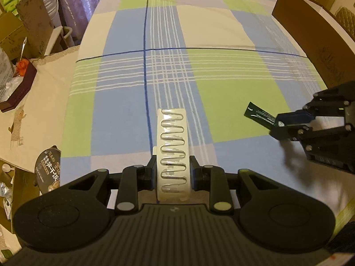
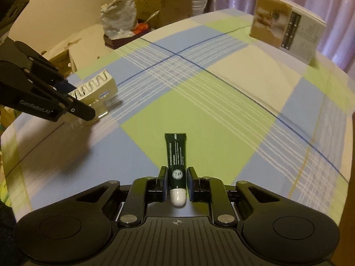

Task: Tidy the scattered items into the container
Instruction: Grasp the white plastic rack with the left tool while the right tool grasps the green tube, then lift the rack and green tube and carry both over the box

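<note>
Left gripper (image 1: 172, 173): fingers pressed against both sides of a cream pack (image 1: 172, 153); seen from the right wrist, it reaches in from the left edge, level and low over the cloth, with the pack pointing toward the table's middle
Pack: long and narrow, a wavy clear window along its top face; held lengthwise between the fingers, its far end jutting well past the fingertips; whether it is lifted clear of the cloth cannot be told
Right gripper (image 2: 176, 180): pinching a dark green tube (image 2: 176, 155) near its white cap (image 2: 178, 197); seen from the left wrist, it comes in from the right edge, angled toward the left gripper
Tube: cap toward the gripper body, flat crimped end pointing forward above a green square of the cloth
Tablecloth (image 1: 221, 33): plaid in blue, green and cream with white stripes and thin blue lines
Carton (image 2: 288, 35): upright at the far end of the table, well apart from both grippers
Cardboard box (image 1: 315, 37): brown wall along the table's right edge in the left wrist view, beyond the right gripper
</note>
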Motion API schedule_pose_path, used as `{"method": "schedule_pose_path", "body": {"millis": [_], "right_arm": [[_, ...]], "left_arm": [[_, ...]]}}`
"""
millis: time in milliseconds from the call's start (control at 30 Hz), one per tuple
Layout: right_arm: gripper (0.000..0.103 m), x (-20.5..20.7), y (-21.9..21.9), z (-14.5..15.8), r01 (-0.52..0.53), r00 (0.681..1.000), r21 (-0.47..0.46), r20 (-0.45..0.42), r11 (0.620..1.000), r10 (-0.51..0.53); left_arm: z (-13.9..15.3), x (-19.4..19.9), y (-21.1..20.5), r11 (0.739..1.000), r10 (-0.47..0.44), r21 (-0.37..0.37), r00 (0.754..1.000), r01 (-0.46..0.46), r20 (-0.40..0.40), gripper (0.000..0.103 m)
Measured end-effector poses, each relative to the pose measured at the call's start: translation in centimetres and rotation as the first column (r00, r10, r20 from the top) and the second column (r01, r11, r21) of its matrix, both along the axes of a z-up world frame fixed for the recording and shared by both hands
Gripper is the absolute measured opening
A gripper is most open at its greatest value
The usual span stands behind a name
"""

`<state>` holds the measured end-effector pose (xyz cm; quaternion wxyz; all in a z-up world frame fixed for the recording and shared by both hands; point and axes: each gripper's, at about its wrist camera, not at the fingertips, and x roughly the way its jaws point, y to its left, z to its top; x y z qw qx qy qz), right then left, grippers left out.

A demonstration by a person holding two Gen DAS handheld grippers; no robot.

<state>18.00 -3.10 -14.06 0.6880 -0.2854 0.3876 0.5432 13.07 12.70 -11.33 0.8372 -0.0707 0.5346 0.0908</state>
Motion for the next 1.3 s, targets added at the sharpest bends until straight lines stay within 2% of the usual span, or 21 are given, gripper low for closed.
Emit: {"method": "schedule_pose_path", "body": {"millis": [233, 333, 533, 833, 1100, 1300], "right_arm": [[0.02, -0.2, 0.6, 0.0, 0.022, 1.0, 0.014, 0.014, 1.0, -0.022], [0.014, -0.4, 0.6, 0.2, 0.019, 1.0, -0.007, 0.002, 1.0, -0.019], [0.014, 0.7, -0.1, 0.6, 0.09, 0.987, -0.031, -0.129, 0.995, -0.093], [0.014, 2.2, -4.8, 2.5, 0.229, 0.931, 0.019, -0.295, 0.973, -0.214], [0.014, 2.6, -10.7, 5.3, 0.341, 0.902, 0.043, -0.296, 0.939, -0.314], [0.014, 2.6, -16.2, 6.8, 0.439, 0.864, 0.04, -0.292, 0.898, -0.41]], "left_arm": [[-0.2, 0.6, -0.2, 1.0, -0.02, 0.02, 1.0, 0.02, 0.004, 0.023], [-0.2, 0.5, -0.3, 1.0, -0.022, 0.017, 1.0, 0.022, 0.006, 0.023], [0.5, 0.3, -1.0, 0.999, -0.033, 0.006, 0.999, 0.032, 0.016, 0.023], [2.7, 0.8, -2.8, 0.997, -0.071, -0.013, 0.995, 0.072, 0.069, 0.023], [4.9, 2.0, -6.9, 0.983, -0.175, -0.039, 0.978, 0.181, 0.114, 0.023], [6.0, 3.1, -12.6, 0.94, -0.321, -0.076, 0.937, 0.333, 0.139, 0.023]]}}
